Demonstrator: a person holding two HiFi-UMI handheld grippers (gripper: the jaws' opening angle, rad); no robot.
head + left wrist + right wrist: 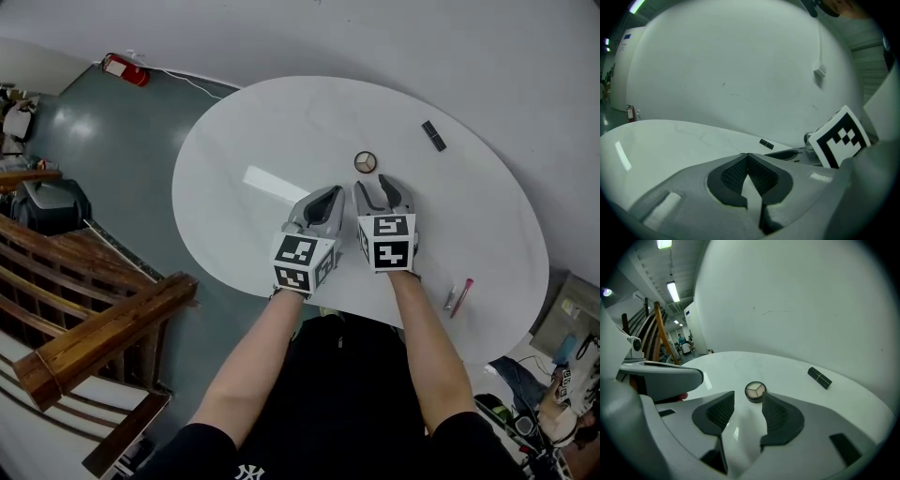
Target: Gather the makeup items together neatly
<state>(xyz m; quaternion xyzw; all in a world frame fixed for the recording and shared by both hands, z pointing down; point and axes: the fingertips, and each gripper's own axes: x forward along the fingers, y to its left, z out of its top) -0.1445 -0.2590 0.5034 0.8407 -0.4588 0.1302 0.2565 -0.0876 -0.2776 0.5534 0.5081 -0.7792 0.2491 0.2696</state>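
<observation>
On the white oval table (234, 131) lies a small round compact (366, 161) with three pale shades, just ahead of my right gripper (382, 187). In the right gripper view the compact (755, 391) sits beyond the tips of the right gripper (747, 405), which is open with nothing between its pads. A black lipstick tube (433, 135) lies farther back on the right. A pink lip tube (460, 296) rests near the front right edge. My left gripper (325, 199) hovers beside the right one; in its own view the left gripper (748, 157) is shut and empty.
A wooden railing (103, 328) runs along the left, below the table's level. A red fire extinguisher (125, 68) lies on the floor at the far left. Clutter sits past the table's right front edge (562, 347).
</observation>
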